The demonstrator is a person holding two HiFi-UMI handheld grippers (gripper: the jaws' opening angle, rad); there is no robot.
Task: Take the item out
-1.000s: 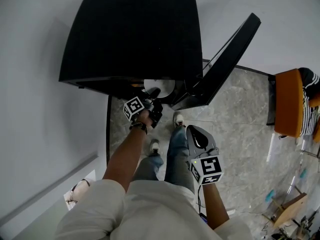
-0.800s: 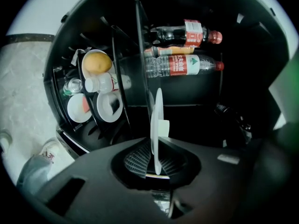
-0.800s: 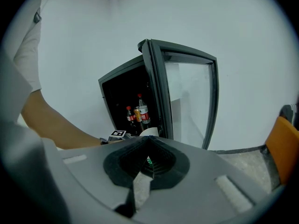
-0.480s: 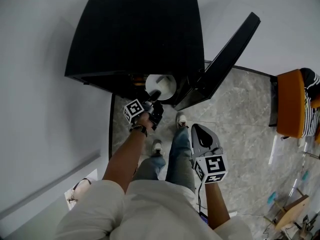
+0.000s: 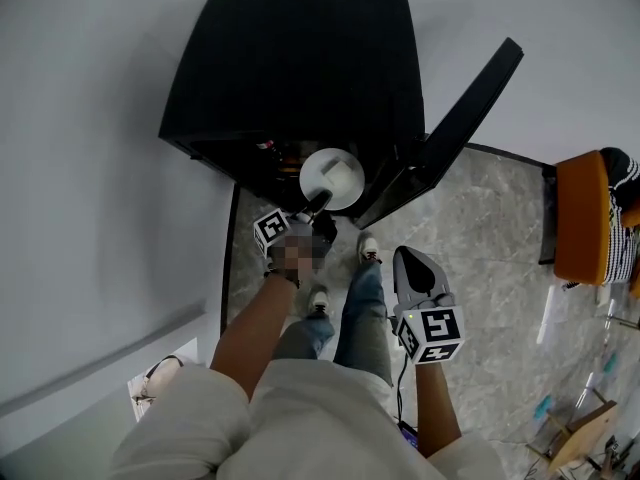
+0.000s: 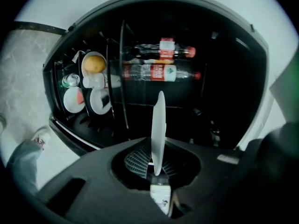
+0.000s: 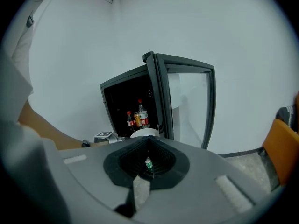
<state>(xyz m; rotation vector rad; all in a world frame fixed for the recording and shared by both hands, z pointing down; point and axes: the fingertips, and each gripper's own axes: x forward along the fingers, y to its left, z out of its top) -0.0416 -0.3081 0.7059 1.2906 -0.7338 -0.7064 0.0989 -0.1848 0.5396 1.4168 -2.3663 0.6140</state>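
1. The person stands on a grey marble floor (image 5: 480,228), shoes (image 5: 366,248) pointed toward a black fridge (image 5: 300,58).
2. The right gripper (image 5: 413,259) is held low beside the person's right leg, well apart from the fridge. Its jaws are pressed together with nothing between them, and its marker cube (image 5: 432,334) faces up.
3. The left gripper (image 5: 316,205) reaches forward on an outstretched arm, roughly level. Its marker cube (image 5: 271,231) sits just behind the jaws.
4. The left jaws are clenched on the rim of a white plate (image 5: 333,175). In the left gripper view the plate shows edge-on, rising from between the pads. It hangs at the mouth of the fridge, just in front of the open compartment.
5. The glass fridge door (image 5: 462,118) is swung wide open on the right.
6. Inside the dark compartment are a cola bottle (image 6: 161,48) with a red cap and, beside it, a clear water bottle (image 6: 154,72) with a red label.
7. Another shelf holds an orange fruit (image 6: 94,63) in a white bowl, with more white dishes (image 6: 99,101) next to it.
8. An orange chair (image 5: 578,218) stands off to the right against the wall.
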